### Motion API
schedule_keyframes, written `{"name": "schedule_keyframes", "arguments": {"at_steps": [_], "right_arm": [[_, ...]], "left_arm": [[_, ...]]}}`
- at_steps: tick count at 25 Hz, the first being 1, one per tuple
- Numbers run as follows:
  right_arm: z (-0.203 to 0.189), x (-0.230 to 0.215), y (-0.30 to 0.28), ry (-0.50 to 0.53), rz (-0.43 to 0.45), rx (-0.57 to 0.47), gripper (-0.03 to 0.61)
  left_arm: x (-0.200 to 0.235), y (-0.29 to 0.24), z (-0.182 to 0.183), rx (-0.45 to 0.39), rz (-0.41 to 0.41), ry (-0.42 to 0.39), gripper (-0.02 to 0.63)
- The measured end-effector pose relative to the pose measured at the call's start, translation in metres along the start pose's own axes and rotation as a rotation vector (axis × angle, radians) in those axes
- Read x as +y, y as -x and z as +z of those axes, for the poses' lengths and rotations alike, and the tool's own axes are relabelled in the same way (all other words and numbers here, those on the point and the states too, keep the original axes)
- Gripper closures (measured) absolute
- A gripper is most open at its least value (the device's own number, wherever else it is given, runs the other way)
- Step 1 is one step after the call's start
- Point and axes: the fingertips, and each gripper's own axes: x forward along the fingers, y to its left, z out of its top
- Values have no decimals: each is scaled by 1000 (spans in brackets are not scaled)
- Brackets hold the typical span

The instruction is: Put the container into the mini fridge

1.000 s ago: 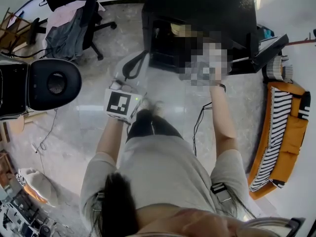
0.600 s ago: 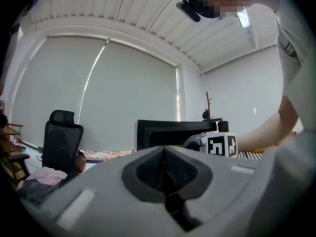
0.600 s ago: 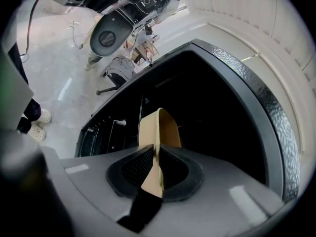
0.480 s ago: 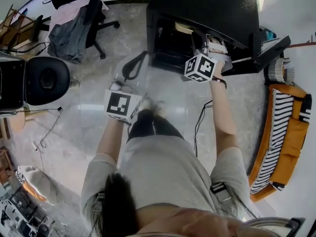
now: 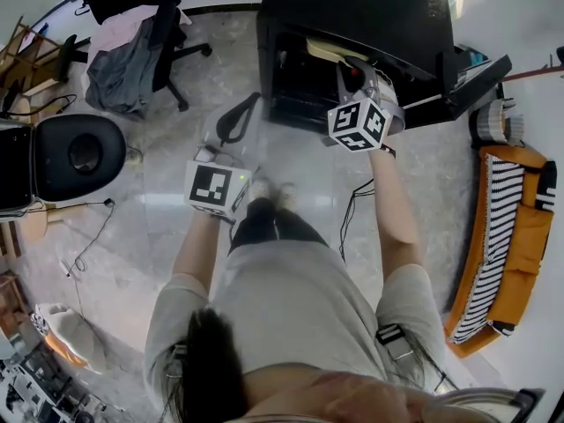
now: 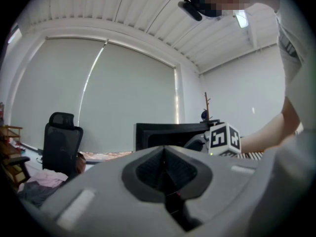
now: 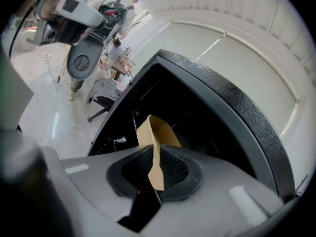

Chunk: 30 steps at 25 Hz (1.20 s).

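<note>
The black mini fridge (image 5: 361, 11) stands on the floor ahead with its door (image 5: 480, 79) swung open to the right. My right gripper (image 5: 354, 76) reaches into the opening, shut on the edge of a tan paper container (image 5: 328, 51). In the right gripper view the container's thin wall (image 7: 157, 132) stands pinched between the jaws of the right gripper (image 7: 155, 177), with the fridge's dark inside (image 7: 197, 127) behind it. My left gripper (image 5: 236, 120) hangs lower left of the fridge, shut and empty; in its own view the left gripper (image 6: 164, 168) has its pads closed together.
An office chair (image 5: 132, 47) draped with clothes stands at the far left. A black round seat (image 5: 84, 152) sits left of me. An orange striped cushion (image 5: 507, 236) lies at the right. A cable (image 5: 352, 214) runs over the glossy floor by my right arm.
The right gripper has carried the container slightly deeper into the fridge opening. The left gripper has stayed where it was.
</note>
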Motion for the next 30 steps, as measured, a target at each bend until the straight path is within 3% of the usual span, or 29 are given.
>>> {"name": "schedule_keyframes", "arguments": {"at_steps": [2, 13, 20, 30], "right_arm": [[4, 0, 9, -47, -8, -20, 580], [33, 3, 80, -476, 29, -209, 581], [45, 2, 121, -494, -2, -243, 581], [51, 3, 175, -623, -20, -300, 581]], "left_arm": [[-2, 3, 4, -7, -4, 9, 612], [-17, 14, 24, -15, -59, -29, 612], [-29, 16, 34, -24, -98, -30, 612], [-51, 20, 46, -29, -132, -32, 612]]}}
